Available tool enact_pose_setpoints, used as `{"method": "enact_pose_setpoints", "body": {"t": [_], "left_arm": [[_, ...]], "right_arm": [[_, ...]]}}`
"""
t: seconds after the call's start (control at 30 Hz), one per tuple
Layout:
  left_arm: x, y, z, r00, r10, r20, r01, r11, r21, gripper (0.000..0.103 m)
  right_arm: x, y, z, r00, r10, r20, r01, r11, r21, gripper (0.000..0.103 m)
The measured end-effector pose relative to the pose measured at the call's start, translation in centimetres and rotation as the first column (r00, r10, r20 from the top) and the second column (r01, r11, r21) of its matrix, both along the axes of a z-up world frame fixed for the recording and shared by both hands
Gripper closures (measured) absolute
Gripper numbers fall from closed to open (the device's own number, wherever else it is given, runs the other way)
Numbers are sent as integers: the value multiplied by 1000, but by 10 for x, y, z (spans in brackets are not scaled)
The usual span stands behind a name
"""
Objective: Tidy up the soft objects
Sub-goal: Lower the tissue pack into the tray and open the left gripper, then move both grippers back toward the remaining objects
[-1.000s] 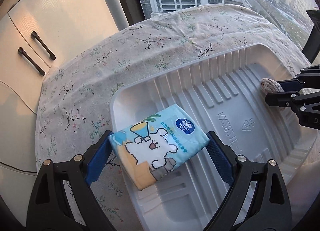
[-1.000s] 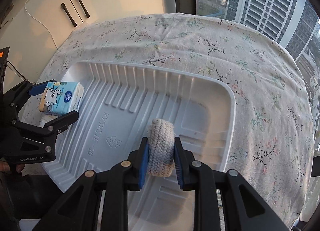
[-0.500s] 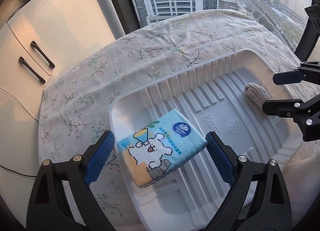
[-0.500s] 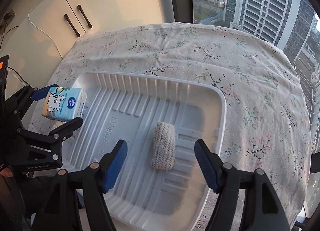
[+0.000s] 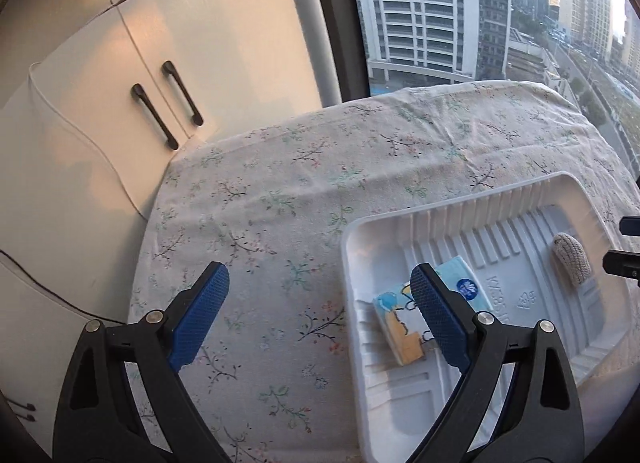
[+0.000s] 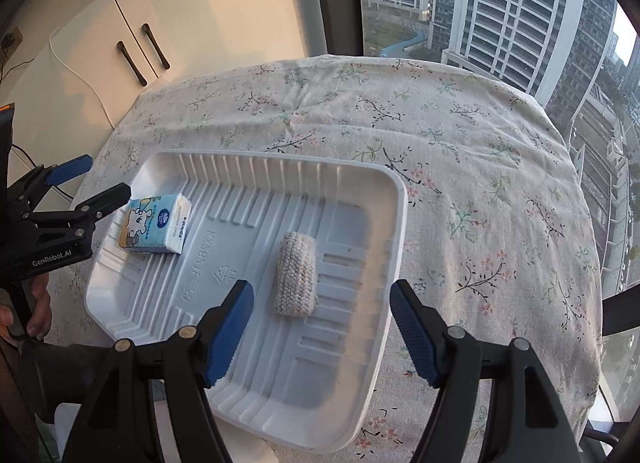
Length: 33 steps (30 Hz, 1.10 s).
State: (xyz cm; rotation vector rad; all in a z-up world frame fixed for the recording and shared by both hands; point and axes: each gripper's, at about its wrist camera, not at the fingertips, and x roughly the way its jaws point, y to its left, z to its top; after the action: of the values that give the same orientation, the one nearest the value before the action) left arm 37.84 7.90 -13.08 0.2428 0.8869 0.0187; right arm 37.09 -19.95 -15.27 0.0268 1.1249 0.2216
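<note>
Tray (image 6: 400,219) of white ribbed plastic sits on the round table under a cream tablecloth with a flower print (image 6: 460,135), and both soft things of my task lie inside it already. The small tissue pack with a blue wrapper and a cartoon animal (image 6: 154,229) rests flat in the tray's left end, and the beige knitted roll of cloth (image 6: 295,274) lies near the middle of the floor, well apart from the pack. My right gripper (image 6: 322,327) is spread wide and holds nothing; the roll is straight in front of it, between the lines of the two blue pads, and its long axis points away from me, along the fingers. My left gripper (image 5: 320,321) is also spread wide and empty. In the left wrist view it looks mostly at bare tablecloth (image 5: 280,191), and the tissue pack (image 5: 400,327) is to the right of its centre, partly hidden behind the right pad, so this gripper is turned off from the tray (image 5: 348,263). The knitted roll (image 5: 572,261) shows far at the right edge there. I judge that the placing is done, or nearly. If the roll must be taken again, the right hand is the nearer one and needs only to go forward and down, closing across the short width of the roll.
</note>
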Motion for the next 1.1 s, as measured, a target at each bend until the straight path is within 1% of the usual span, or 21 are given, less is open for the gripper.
{"method": "enact_pose_setpoints", "body": {"t": [0.07, 0.17, 0.33, 0.5, 0.8, 0.93, 1.1], "left_arm": [[-10, 21, 5, 999, 37, 15, -37, 999, -19, 10], [-27, 49, 5, 996, 88, 8, -88, 996, -31, 10], [-57, 89, -6, 986, 167, -32, -168, 984, -55, 10], [-97, 110, -20, 978, 197, -65, -201, 978, -61, 10], [-188, 123, -40, 976, 193, -97, -200, 978, -64, 10], [-227, 124, -48, 976, 180, -125, -192, 977, -94, 10], [-270, 112, -51, 981, 139, -139, -158, 978, -133, 10]], "right_arm": [[-5, -10, 0, 1000, -31, -2, 31, 999, -9, 30], [-16, -26, -2, 998, -67, -13, 67, 998, -15, 30], [-39, -53, -9, 992, -123, -27, 122, 992, -17, 30], [-67, -78, -16, 986, -163, -42, 162, 986, -34, 30], [-143, -112, -25, 980, -192, -43, 188, 979, -72, 30], [-181, -121, -28, 977, -207, -49, 203, 977, -61, 30], [-225, -114, -27, 982, -182, -44, 180, 982, -58, 30]]}}
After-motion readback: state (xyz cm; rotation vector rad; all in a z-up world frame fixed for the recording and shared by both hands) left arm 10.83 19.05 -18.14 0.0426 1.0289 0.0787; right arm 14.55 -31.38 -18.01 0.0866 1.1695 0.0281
